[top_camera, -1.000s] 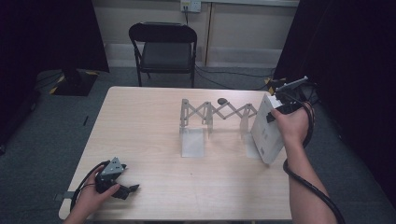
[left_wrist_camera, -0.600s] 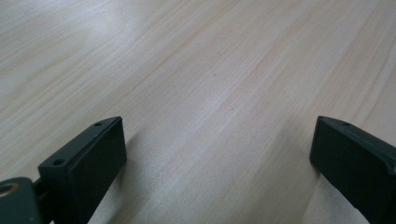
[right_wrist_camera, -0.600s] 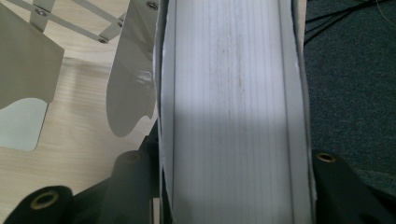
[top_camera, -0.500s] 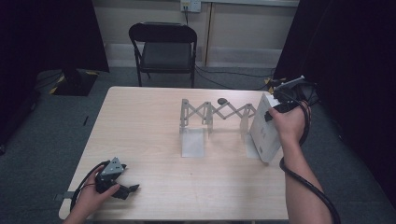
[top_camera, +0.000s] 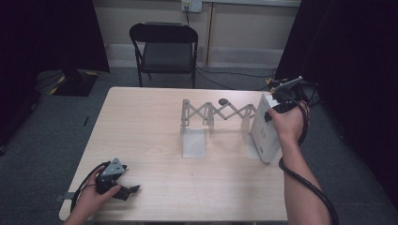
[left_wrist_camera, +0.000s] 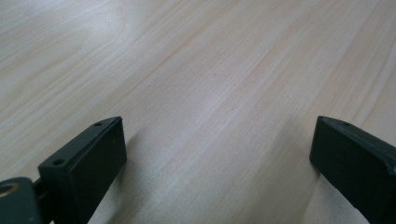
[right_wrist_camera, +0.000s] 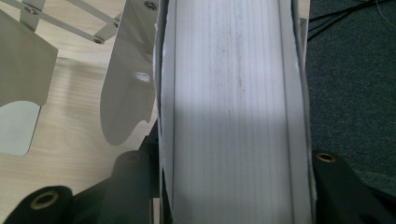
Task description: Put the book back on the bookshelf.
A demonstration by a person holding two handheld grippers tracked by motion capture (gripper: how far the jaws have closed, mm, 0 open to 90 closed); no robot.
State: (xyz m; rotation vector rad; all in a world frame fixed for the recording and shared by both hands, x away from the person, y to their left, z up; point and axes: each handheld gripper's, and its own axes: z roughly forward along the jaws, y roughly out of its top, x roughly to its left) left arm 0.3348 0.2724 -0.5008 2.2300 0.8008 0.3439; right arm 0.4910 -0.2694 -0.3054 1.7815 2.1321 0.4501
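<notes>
Left tool [top_camera: 123, 190]: black body, grey three-cornered plate on top, black cable looping from its rear beside the hand. In the left gripper view, its two jaws are flat matt-black blocks with small screw holes near the upper edges; a brass-coloured eyelet sits at the lower left corner. Right tool [top_camera: 281, 101]: black housing with a pale strip on top; thick black cable trailing along the forearm. Brass-ringed holes mark its jaw bases. Forearms bare, no sleeves visible
</notes>
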